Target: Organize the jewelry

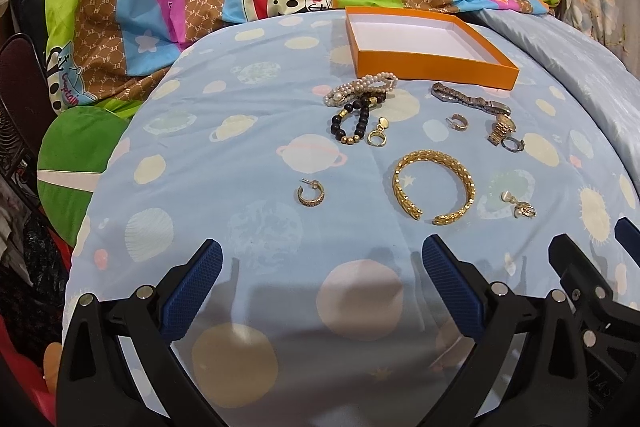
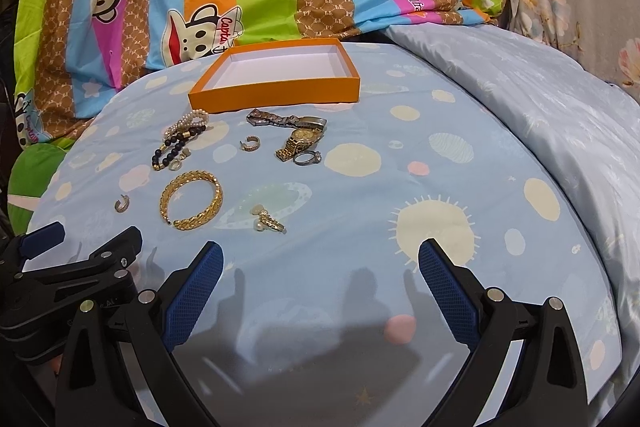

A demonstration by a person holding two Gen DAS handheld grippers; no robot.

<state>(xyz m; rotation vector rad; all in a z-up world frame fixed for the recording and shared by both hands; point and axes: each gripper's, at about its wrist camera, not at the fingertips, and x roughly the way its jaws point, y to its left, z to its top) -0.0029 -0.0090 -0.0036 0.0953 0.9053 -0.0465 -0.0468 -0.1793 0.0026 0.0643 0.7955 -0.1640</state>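
Jewelry lies loose on the blue sheet (image 1: 256, 131), gold bangle (image 1: 434, 187) nearest me, short of the empty orange box (image 1: 436, 67), so I hold left gripper (image 1: 322, 287) and right gripper (image 2: 320, 285) spread, unladen, ready to pick.

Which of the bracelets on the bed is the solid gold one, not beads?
The gold braided cuff bracelet, lying alone nearest the grippers. The pearl bracelet and black bead bracelet lie touching, close to the orange box.

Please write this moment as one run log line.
phase: start | left gripper: open, empty | right gripper: open, empty | orange box: empty | gold bangle: on bedsheet
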